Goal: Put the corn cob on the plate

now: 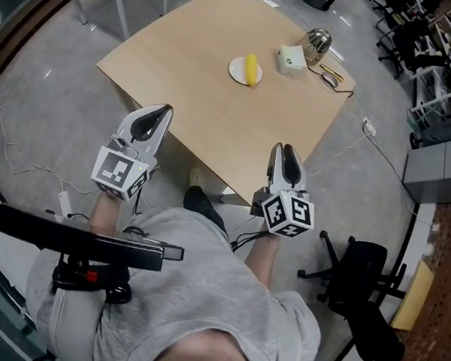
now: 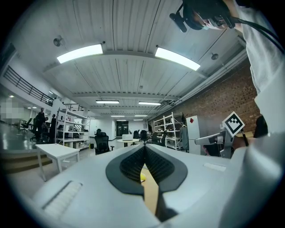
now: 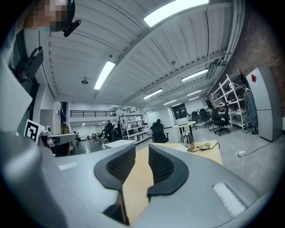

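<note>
Found the corn cob already lying on the plate, on the half of the plate nearer the white box, one end close to the rim. Noted a shiny metal object and a cable beyond that box, farther still from the plate. Found both tongs well back from the plate, off the near edge of the table, pointing level toward it. Left gripper: pads together at the tips, nothing clamped. Right gripper: pads a narrow gap apart, nothing between them but bare tabletop in its own view. Judged the placement itself done, with only a check of the cob's seating outstanding. Recommended for that check: keep both tongs clear of the plate unless the cob looks ready to roll off. If reseating proves necessary, spread the right pads wider than the cob before leaving the table edge, approach low and level from the near side of the plate, close across the cob's middle rather than an end, lift only enough to clear the rim, and set down at the plate's centre. Avoid nudging the plate toward the white box. Release fully before drawing back.
</note>
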